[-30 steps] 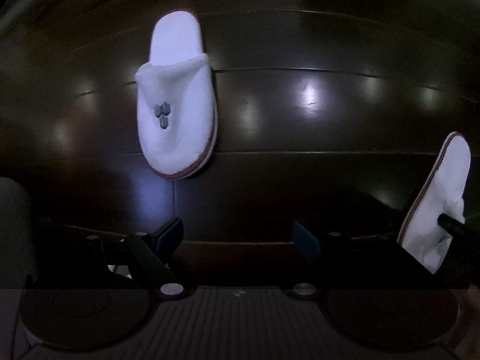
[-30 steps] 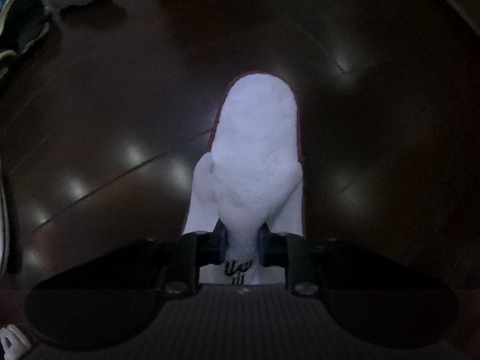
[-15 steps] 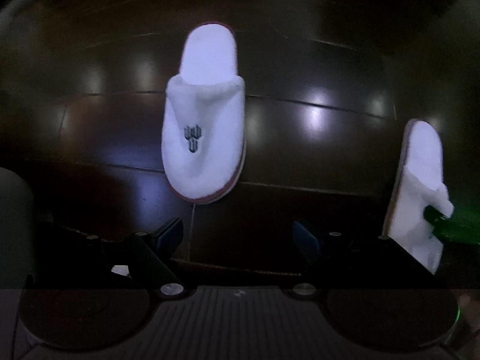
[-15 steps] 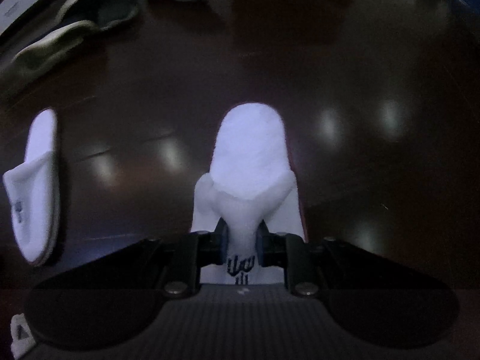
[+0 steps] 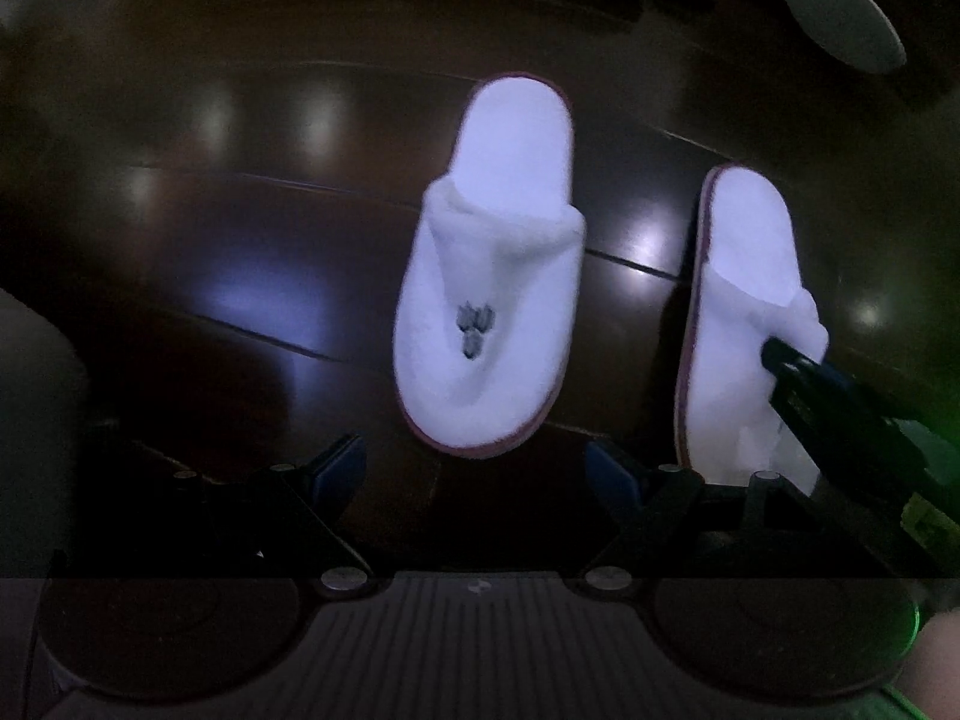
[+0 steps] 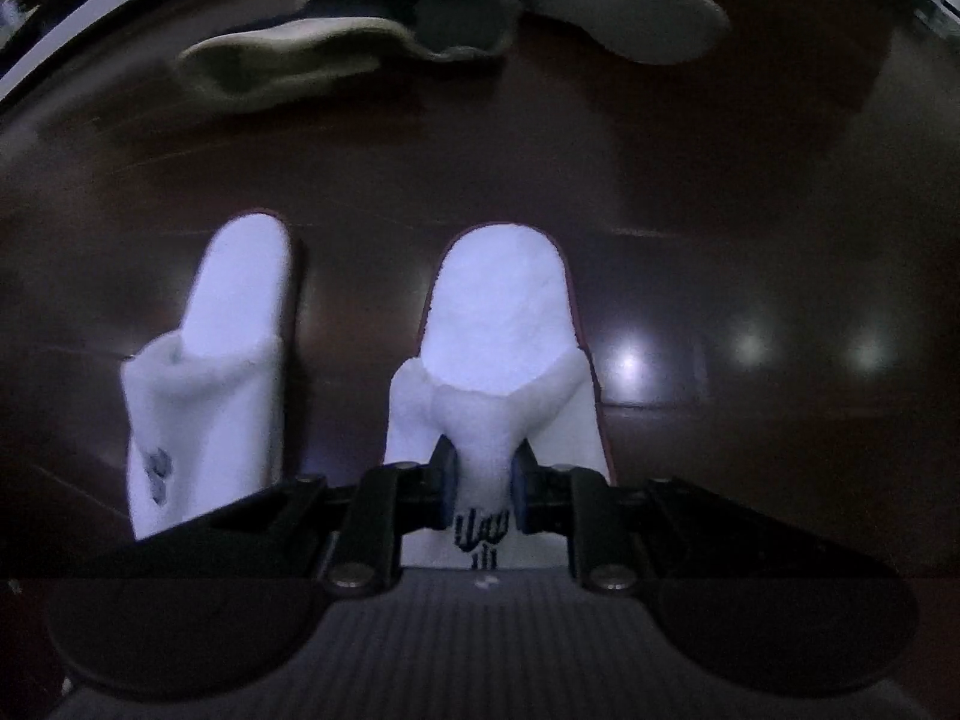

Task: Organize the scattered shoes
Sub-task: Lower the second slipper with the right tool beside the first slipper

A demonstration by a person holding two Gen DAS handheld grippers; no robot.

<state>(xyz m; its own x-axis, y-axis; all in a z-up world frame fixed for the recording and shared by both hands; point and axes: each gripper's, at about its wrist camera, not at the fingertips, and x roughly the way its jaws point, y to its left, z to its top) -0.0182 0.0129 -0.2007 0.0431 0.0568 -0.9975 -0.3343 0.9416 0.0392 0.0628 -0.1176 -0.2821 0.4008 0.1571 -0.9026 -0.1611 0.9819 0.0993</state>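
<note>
The floor point(image 5: 240, 300) is dark polished wood laid in planks; its glossy finish reflects overhead lights as bright spots. It serves as the sorting surface, so every item lies directly on it.

At the far edge lie grey-green shoes point(image 6: 360, 42), soft in outline and piled loosely against one another. They appear not yet sorted.

The resting slipper point(image 5: 486, 276) lies flat on its sole, heel end away from the camera. It is white terry cloth with a thin dark-red edge binding and a small dark embroidered emblem on the closed upper. Its form is a flat oval sole with a rounded fabric vamp.

The held slipper point(image 6: 498, 354) matches it in material and trim. It sits just beside the resting slipper, roughly parallel and apart, heel pointing the same way. This placement is judged to form an aligned pair.

The right gripper point(image 6: 483, 480) is clamped on the held slipper, pinching the soft vamp into a raised ridge between the blue pads point(image 6: 445, 483). The pliable fabric gives a convenient grip point.

The left gripper point(image 5: 474, 468) has its fingers spread apart and holds nothing, hovering near the toe of the resting slipper.
</note>
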